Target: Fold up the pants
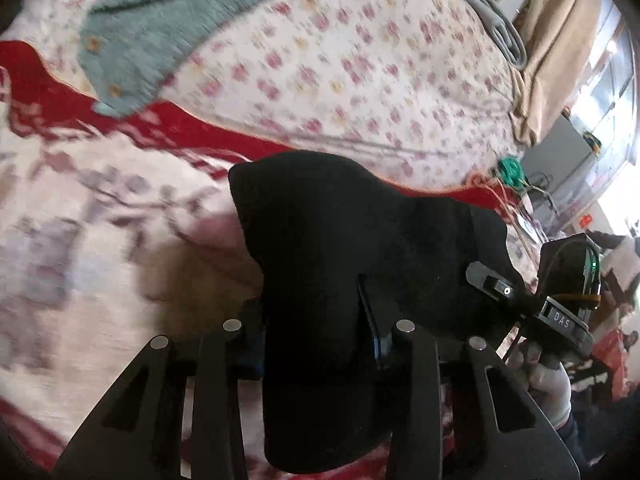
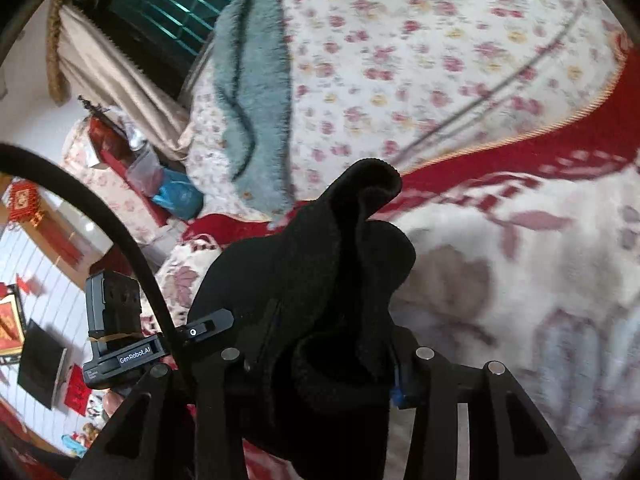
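Observation:
The black pants [image 1: 332, 264] hang bunched between both grippers above the bed. My left gripper [image 1: 320, 344] is shut on a thick fold of the pants, which drapes over and hides its fingertips. My right gripper [image 2: 328, 356] is shut on another bunch of the same pants [image 2: 320, 264], its fingertips also hidden by cloth. The right gripper shows at the right of the left wrist view [image 1: 560, 312], and the left gripper shows at the left of the right wrist view [image 2: 120, 340], both close together.
A white and red floral blanket [image 1: 100, 240] covers the bed below. A quilt with small pink flowers [image 1: 360, 60] lies beyond it. A teal knitted cardigan [image 1: 160, 28] lies on the quilt. Beige curtains [image 2: 104, 68] and room clutter stand past the bed edge.

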A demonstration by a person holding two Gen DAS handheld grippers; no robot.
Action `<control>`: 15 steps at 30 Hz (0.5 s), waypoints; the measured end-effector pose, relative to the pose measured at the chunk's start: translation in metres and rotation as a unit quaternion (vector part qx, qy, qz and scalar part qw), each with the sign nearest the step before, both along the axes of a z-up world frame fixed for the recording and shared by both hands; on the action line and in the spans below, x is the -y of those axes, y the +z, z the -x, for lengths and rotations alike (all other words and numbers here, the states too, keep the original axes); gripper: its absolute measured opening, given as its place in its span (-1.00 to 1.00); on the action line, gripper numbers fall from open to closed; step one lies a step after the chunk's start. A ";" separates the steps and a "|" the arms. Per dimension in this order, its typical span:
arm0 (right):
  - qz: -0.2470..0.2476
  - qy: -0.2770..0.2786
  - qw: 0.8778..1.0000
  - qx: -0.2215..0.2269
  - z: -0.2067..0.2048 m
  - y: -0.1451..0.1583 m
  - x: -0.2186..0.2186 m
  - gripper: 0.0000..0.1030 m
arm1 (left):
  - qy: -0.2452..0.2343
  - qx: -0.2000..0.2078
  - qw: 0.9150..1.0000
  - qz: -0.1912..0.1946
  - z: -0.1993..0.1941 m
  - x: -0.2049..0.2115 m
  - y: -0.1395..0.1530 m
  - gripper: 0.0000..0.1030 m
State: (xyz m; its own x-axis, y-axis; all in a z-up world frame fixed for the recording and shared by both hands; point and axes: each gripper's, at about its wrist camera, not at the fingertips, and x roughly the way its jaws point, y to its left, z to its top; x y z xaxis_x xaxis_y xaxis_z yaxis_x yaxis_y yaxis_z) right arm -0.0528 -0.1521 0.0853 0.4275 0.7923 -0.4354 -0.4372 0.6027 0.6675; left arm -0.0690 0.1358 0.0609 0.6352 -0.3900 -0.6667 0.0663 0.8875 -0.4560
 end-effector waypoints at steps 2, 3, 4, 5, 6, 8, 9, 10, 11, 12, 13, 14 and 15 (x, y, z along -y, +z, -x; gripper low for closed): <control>-0.005 0.013 1.000 0.004 -0.002 0.004 -0.022 -0.18 | 0.021 0.004 1.000 -0.010 0.005 -0.019 0.007 -0.32; -0.008 0.022 1.000 0.006 -0.003 0.006 -0.035 -0.18 | 0.036 0.005 0.999 -0.016 0.007 -0.032 0.011 -0.32; -0.010 0.031 0.999 0.005 -0.006 0.008 -0.051 -0.18 | 0.045 0.005 0.999 -0.020 0.008 -0.041 0.012 -0.32; -0.012 0.038 0.999 0.004 -0.008 0.008 -0.064 -0.18 | 0.062 0.003 0.998 -0.023 0.011 -0.057 0.013 -0.32; -0.013 0.049 0.999 0.002 -0.011 0.009 -0.081 -0.18 | 0.071 0.001 0.997 -0.024 0.012 -0.065 0.012 -0.32; -0.013 0.064 0.998 -0.004 -0.017 0.007 -0.106 -0.18 | 0.097 -0.003 0.995 -0.027 0.016 -0.090 0.009 -0.32; -0.012 0.074 0.997 -0.008 -0.021 0.005 -0.123 -0.18 | 0.106 -0.004 0.994 -0.029 0.018 -0.097 0.008 -0.32; -0.010 0.081 0.997 -0.010 -0.024 0.004 -0.133 -0.18 | 0.118 -0.006 0.992 -0.032 0.020 -0.108 0.005 -0.32; -0.007 0.088 0.996 -0.012 -0.026 0.002 -0.145 -0.18 | 0.127 -0.008 0.991 -0.034 0.021 -0.115 0.002 -0.32; -0.003 0.097 0.995 -0.018 -0.030 -0.001 -0.159 -0.18 | 0.137 -0.014 0.990 -0.033 0.022 -0.126 -0.002 -0.32; -0.002 0.101 0.995 -0.022 -0.032 -0.004 -0.168 -0.18 | 0.145 -0.018 0.989 -0.029 0.022 -0.133 -0.007 -0.32; 0.001 0.105 0.994 -0.025 -0.033 -0.007 -0.177 -0.18 | 0.150 -0.022 0.988 -0.025 0.022 -0.140 -0.012 -0.32; 0.005 0.108 0.994 -0.026 -0.035 -0.011 -0.184 -0.18 | 0.156 -0.030 0.987 -0.019 0.021 -0.148 -0.020 -0.32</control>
